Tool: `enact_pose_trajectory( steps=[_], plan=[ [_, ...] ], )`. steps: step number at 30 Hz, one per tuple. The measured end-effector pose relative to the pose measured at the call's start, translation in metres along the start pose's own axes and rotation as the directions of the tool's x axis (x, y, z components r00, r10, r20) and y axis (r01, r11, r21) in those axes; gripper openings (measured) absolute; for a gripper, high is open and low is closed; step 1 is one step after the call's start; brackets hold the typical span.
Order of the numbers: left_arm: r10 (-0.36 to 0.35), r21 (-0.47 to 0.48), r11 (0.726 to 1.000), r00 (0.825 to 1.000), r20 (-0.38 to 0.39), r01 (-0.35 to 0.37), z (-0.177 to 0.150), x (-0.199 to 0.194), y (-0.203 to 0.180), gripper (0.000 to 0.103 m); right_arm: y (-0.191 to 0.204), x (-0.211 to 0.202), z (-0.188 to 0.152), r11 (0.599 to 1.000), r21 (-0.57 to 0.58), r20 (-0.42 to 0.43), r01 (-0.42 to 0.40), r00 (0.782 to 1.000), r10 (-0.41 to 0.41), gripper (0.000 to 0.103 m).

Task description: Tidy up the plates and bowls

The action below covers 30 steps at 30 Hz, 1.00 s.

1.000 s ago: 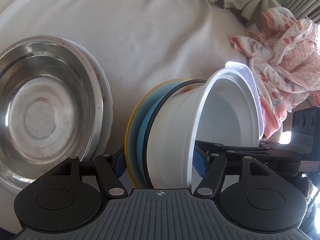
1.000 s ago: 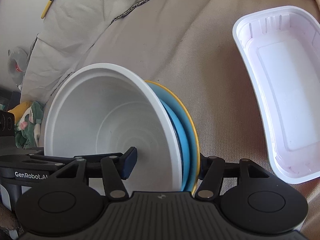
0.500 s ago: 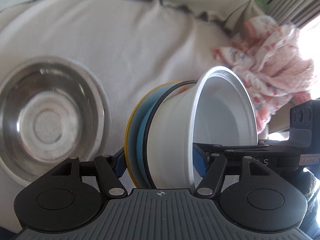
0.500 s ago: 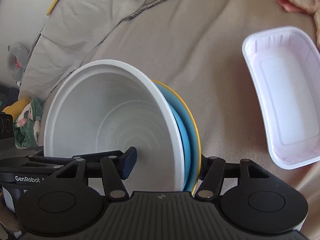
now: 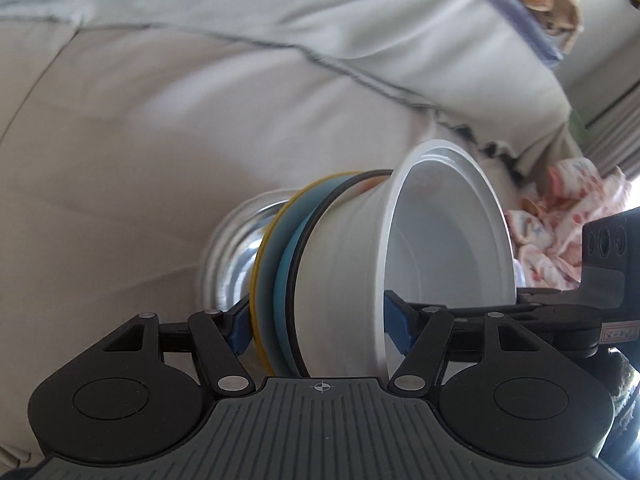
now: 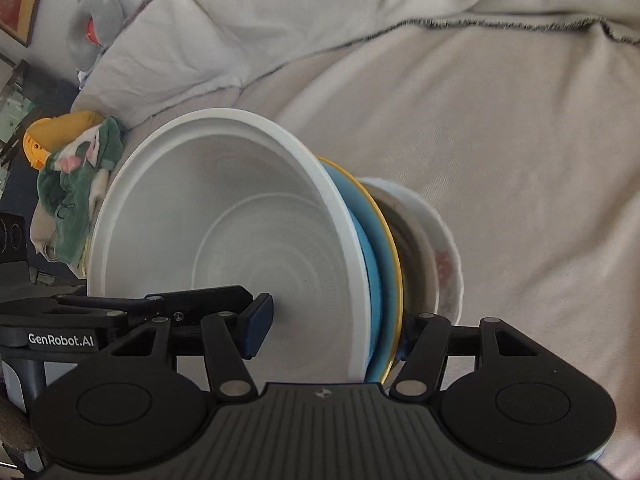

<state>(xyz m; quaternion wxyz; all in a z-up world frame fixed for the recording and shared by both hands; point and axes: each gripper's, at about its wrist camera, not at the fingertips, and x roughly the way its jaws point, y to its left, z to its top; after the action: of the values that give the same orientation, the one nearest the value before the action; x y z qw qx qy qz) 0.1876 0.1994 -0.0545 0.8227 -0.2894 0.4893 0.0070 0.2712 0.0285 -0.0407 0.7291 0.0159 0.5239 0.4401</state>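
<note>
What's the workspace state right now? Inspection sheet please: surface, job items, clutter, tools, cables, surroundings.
Surface: beige cloth-covered surface, wrinkled.
Job's things: white bowl nested on blue plate and yellow-rimmed plate, held on edge; steel bowl and floral plate behind.
Clutter: pink patterned cloth; green cloth bundle.
Grippers: left tool and right tool both clamp the stack.
Cables: nothing seen.
Surroundings: framed picture.

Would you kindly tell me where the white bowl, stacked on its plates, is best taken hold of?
At the rim, from two opposite sides, as the left gripper and right gripper do: one finger inside the white bowl, the other behind the yellow-rimmed plate. The flared wall gives no flat outer face, and clamping through the stack likely keeps it together.
</note>
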Motion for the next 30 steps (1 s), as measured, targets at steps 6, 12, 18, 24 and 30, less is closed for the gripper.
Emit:
enact_pose_trajectory(
  steps=[6,12,18,24,30],
  plan=[
    [-0.081,-0.028,0.996,0.996,0.028,0.081,-0.001,0.017,0.036,0.068,0.001,0.032,-0.002,0.997,0.025,-0.083,0.067,0.994,-0.065,0.066],
    [-0.098,-0.009,0.995,0.995,0.025,0.099,0.005,0.012,0.035,0.067,-0.016,0.036,0.006,0.994,0.105,-0.083,0.015,0.997,-0.006,0.064],
    [-0.153,-0.013,0.988,0.988,-0.021,0.153,0.006,0.022,0.04,0.061,-0.025,0.023,0.003,0.992,0.109,-0.074,0.059,0.996,-0.051,0.058],
    [-0.154,-0.018,0.988,0.988,-0.024,0.153,0.006,0.022,0.042,0.059,-0.011,0.012,0.008,0.991,0.069,-0.046,0.117,0.992,-0.114,0.057],
    [-0.107,0.01,0.994,0.994,-0.012,0.107,0.006,0.02,0.032,0.059,-0.014,0.008,0.008,0.992,0.063,-0.036,0.109,0.994,-0.107,0.056]
  ],
)
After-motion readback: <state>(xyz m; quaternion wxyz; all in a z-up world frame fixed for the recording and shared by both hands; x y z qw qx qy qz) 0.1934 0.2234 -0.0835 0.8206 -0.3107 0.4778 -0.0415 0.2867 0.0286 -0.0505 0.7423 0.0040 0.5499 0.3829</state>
